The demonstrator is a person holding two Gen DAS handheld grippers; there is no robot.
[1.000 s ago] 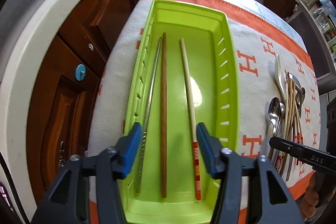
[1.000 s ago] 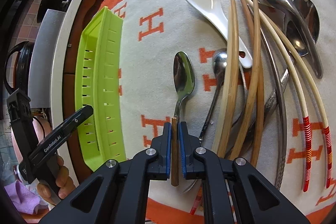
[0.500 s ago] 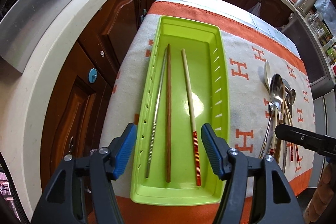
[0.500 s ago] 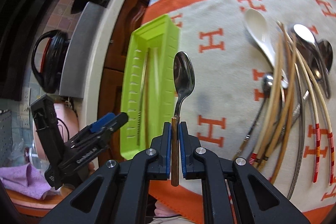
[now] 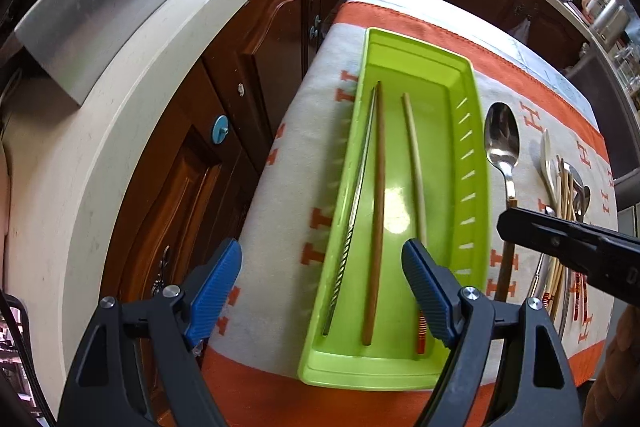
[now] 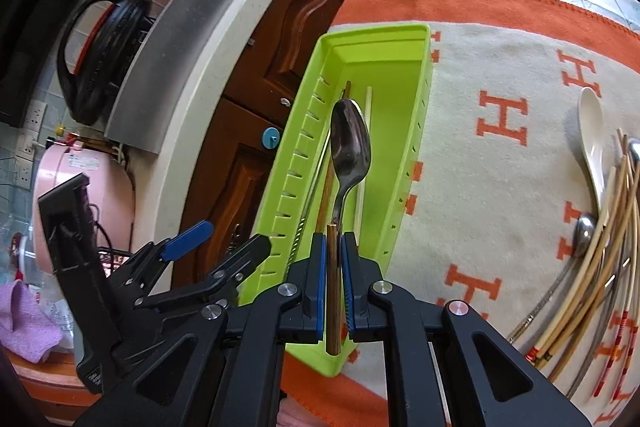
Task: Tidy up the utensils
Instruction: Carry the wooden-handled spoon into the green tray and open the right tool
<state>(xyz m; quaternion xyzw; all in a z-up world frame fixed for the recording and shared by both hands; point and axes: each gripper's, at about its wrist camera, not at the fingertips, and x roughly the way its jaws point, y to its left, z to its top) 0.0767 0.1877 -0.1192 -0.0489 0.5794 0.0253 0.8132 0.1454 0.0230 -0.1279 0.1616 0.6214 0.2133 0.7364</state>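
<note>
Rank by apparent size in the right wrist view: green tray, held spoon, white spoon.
1. green tray, largest by far.
2. held spoon, clamped in the right tongs; nearness to the camera inflates it.
3. white spoon, partly covered by chopsticks, so the order of the two spoons is unsure.

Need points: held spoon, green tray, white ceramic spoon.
held spoon (image 6: 351,143), right wrist view, middle of the bowl.
green tray (image 5: 476,163), left wrist view, slotted right wall.
white ceramic spoon (image 6: 591,115), right wrist view, middle of the bowl.
</note>
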